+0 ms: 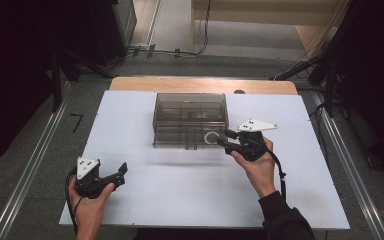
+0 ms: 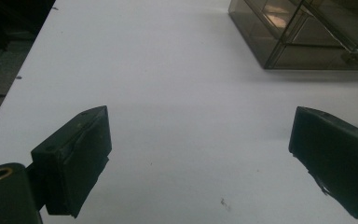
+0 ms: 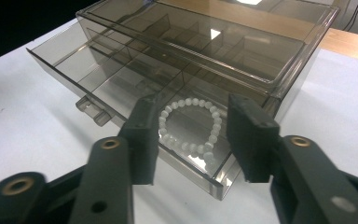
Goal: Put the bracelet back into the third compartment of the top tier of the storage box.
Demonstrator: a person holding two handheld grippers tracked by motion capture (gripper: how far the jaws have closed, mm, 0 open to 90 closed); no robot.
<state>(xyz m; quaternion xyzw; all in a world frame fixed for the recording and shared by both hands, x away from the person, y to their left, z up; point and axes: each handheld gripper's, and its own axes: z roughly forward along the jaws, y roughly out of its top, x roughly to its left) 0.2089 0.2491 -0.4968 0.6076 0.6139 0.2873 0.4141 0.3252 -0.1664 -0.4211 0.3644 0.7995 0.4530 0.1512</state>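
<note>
1. The left gripper [image 1: 121, 171] sits low in the left hand [image 1: 91, 199], its 2 jaws spread wide (nothing between them).
2. The right gripper [image 1: 223, 138], in the right hand [image 1: 258, 164], points left, jaws parted.

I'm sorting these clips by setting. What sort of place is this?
Probably a lab or recording studio, not a home: a white table stands between metal floor rails, cables run across the floor, and dark curtains hang at the sides.
</note>
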